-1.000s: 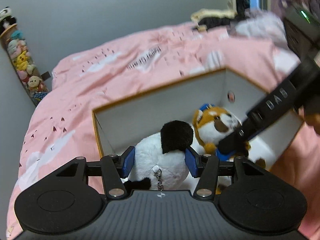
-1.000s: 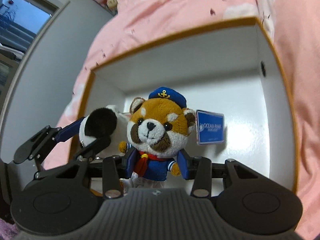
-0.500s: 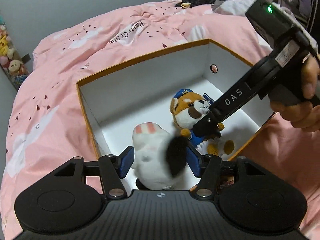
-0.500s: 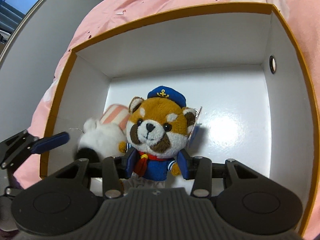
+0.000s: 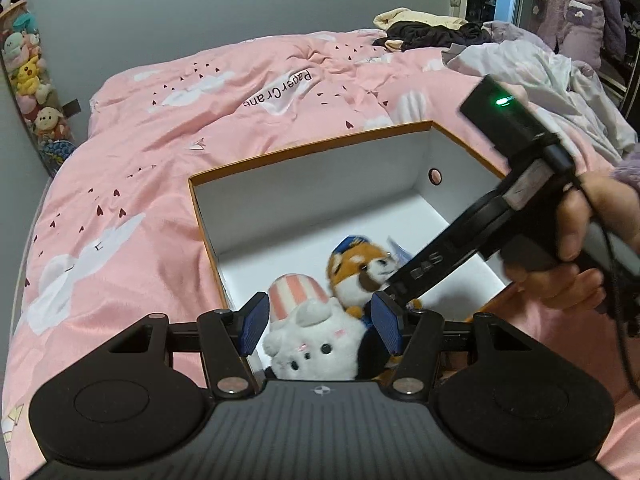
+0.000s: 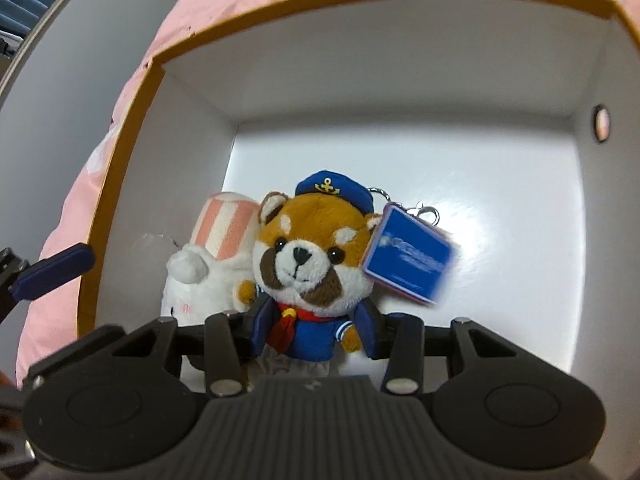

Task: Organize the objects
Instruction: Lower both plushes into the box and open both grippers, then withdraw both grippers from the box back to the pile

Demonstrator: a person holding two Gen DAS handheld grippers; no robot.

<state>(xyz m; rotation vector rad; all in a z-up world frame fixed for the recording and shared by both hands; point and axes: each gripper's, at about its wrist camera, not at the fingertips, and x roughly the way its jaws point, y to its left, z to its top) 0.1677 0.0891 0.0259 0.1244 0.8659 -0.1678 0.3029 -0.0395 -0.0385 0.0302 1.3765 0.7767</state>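
A white box with an orange rim [image 5: 312,146] [image 6: 360,4] sits on the pink bed. In its near left corner lies a white plush with a pink-striped part [image 5: 308,344] [image 6: 200,280]. My left gripper [image 5: 320,328] hangs open above it, its pads clear of the fur; one blue fingertip [image 6: 56,266] shows outside the box wall. My right gripper [image 6: 316,328] is shut on the body of a red panda plush in a sailor suit [image 6: 308,256] [image 5: 360,268], low in the box beside the white plush. A blue tag [image 6: 408,260] swings from its cap.
A hand [image 5: 580,248] holds the right gripper over the box's right side. The pink duvet [image 5: 160,160] surrounds the box. Clothes [image 5: 432,32] are piled at the far end, a rack of plush toys [image 5: 32,92] stands at the left, and a person in purple [image 5: 572,4] stands at the back right.
The left gripper let go of the white plush, which dropped into the box, and the gripper drew back. The right gripper carried the red panda plush lower into the box.
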